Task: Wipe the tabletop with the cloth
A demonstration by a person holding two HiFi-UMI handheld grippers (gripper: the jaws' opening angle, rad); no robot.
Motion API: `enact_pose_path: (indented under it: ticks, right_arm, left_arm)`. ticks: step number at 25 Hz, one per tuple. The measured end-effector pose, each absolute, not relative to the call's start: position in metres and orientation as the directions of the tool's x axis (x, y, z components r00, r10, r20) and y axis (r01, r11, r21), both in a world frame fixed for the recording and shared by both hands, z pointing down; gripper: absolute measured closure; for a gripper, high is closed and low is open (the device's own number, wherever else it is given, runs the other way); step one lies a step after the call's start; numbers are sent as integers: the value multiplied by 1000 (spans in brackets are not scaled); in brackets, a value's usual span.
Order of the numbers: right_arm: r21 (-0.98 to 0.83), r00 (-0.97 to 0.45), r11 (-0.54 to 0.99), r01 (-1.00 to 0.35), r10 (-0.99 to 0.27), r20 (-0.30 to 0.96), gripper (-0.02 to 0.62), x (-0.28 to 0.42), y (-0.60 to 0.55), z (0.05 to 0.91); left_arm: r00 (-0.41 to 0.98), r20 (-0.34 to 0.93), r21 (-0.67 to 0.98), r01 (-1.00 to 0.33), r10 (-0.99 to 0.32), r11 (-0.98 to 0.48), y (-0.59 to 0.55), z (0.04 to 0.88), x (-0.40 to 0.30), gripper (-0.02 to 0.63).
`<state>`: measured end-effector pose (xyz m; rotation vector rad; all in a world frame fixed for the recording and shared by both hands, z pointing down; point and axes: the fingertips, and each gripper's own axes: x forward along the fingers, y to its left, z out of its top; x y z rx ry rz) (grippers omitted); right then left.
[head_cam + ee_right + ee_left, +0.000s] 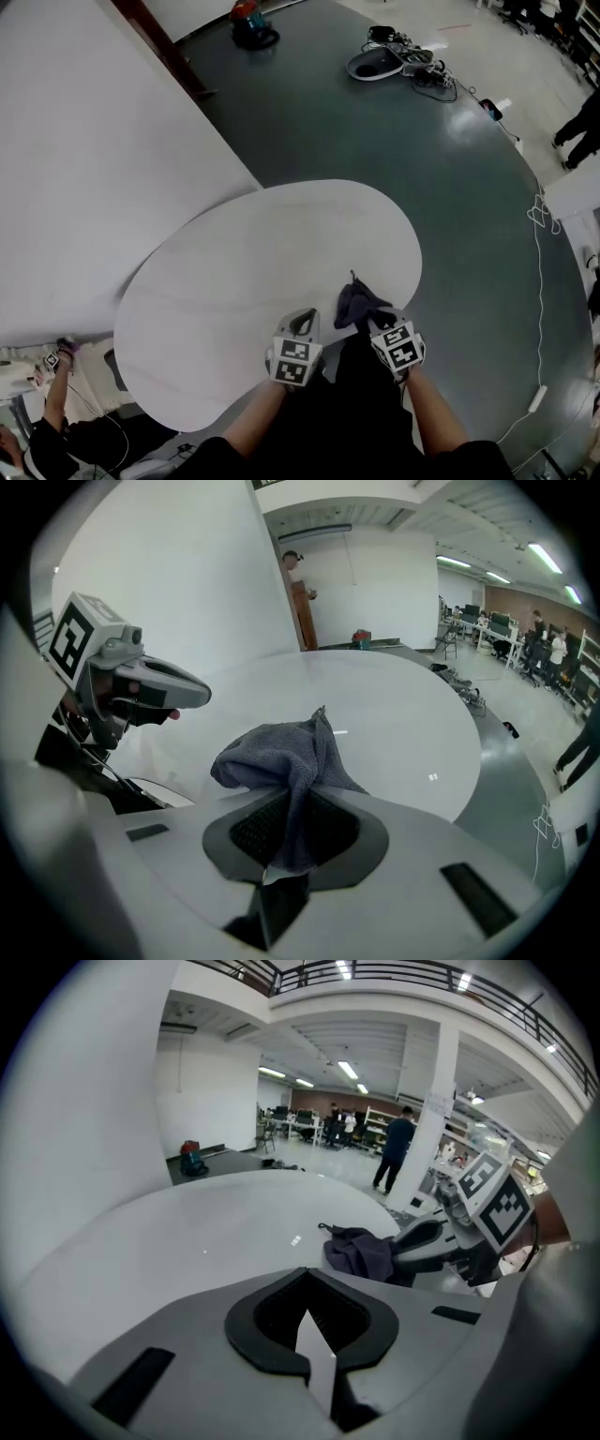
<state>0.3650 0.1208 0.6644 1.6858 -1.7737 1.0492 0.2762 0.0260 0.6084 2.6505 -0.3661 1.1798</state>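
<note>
A dark grey cloth (pixel 361 305) hangs bunched from my right gripper (pixel 377 324), which is shut on it just above the near edge of the white rounded tabletop (pixel 262 253). In the right gripper view the cloth (pixel 281 761) rises in a crumpled fold out of the shut right gripper (pixel 279 860). My left gripper (pixel 302 330) hovers a little to the left, over the same table edge, shut with nothing in it (pixel 314 1340). From the left gripper view the cloth (pixel 361 1252) and the right gripper (pixel 427 1241) show at the right, over the tabletop (pixel 187 1232).
A large white panel (pixel 84 141) stands close along the table's left side. On the dark floor beyond lie a tangle of cables (pixel 403 61), a blue and red object (pixel 251 23) and a white cord (pixel 539 281). People stand at the lower left (pixel 47 441) and right edge (pixel 581 127).
</note>
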Motion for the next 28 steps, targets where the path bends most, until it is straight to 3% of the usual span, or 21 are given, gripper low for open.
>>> enact_pose_path:
  ticks: [13,21,24,28]
  right_arm:
    - [-236,-109,-128,-963,-615,781,554,486,144,668]
    - [4,73,-125,-992,-552,831,554,556,110,669]
    - [130,122,-18,-991,-500,857,554,562,83,668]
    - [226,99,257,-940,-430,898,554,534,45,671]
  left_arm:
    - [588,772,55,-440,-241,-896,20,608,323,600]
    - [552,778,51,-532,-301,-845,7,611,302,600]
    - [543,774,49,-564,-326,-824,0,612,289,600]
    - [532,772,63,-609,-348,-791,-4,617,275,600]
